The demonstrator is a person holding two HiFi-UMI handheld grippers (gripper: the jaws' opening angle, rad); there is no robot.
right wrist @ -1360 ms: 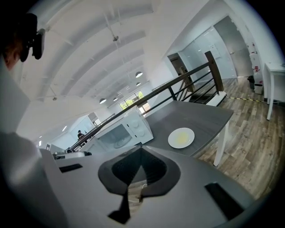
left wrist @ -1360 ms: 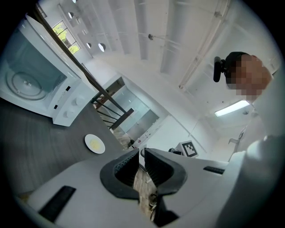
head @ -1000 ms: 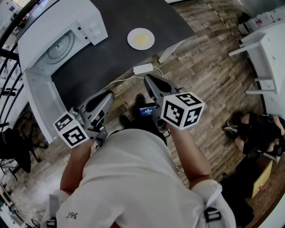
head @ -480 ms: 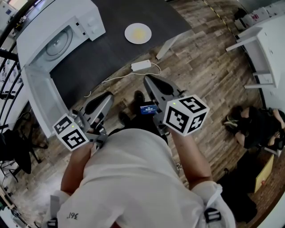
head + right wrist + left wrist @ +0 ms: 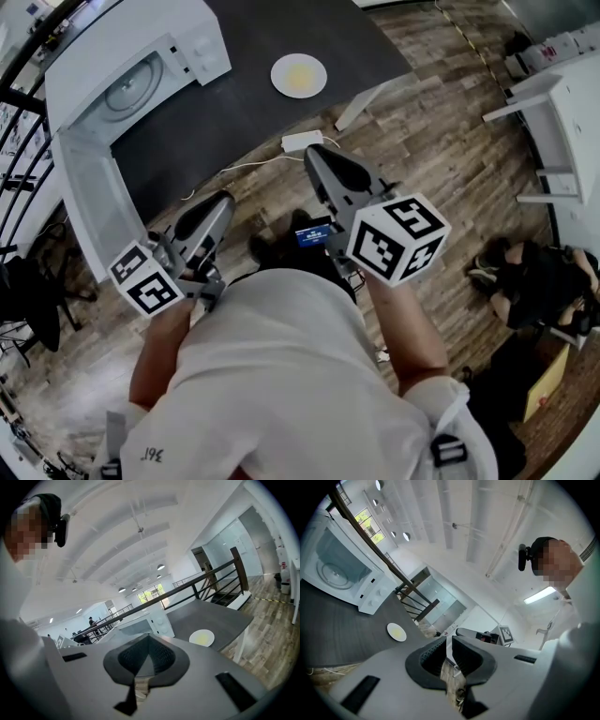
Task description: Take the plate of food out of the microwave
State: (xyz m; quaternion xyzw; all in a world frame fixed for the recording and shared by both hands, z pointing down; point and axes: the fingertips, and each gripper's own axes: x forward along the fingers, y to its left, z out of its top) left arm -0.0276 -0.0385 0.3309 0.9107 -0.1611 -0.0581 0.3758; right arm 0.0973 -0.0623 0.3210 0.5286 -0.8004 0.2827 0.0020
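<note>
A white plate of yellow food (image 5: 299, 75) lies on the dark table (image 5: 234, 103), to the right of the white microwave (image 5: 131, 56). The microwave's door (image 5: 89, 211) hangs open, and only the glass turntable shows inside. I stand back from the table with both grippers near my body, over the wooden floor. The left gripper (image 5: 220, 202) has a narrow gap between its jaws and holds nothing. The right gripper (image 5: 314, 155) is shut and empty. The plate (image 5: 396, 632) and microwave (image 5: 337, 569) show far off in the left gripper view, beyond that gripper (image 5: 446, 644). The right gripper view also shows the plate (image 5: 202, 638), past that gripper (image 5: 148, 641).
A white power adapter (image 5: 302, 142) with its cable lies on the floor by the table's near edge. A white table leg (image 5: 361, 103) stands at the right corner. White shelving (image 5: 553, 122) is at the far right. A person (image 5: 534, 281) sits on the floor at the right.
The head view has swayed slightly. Both grippers stay near my body in much the same pose. The plate and the open microwave have not moved.
</note>
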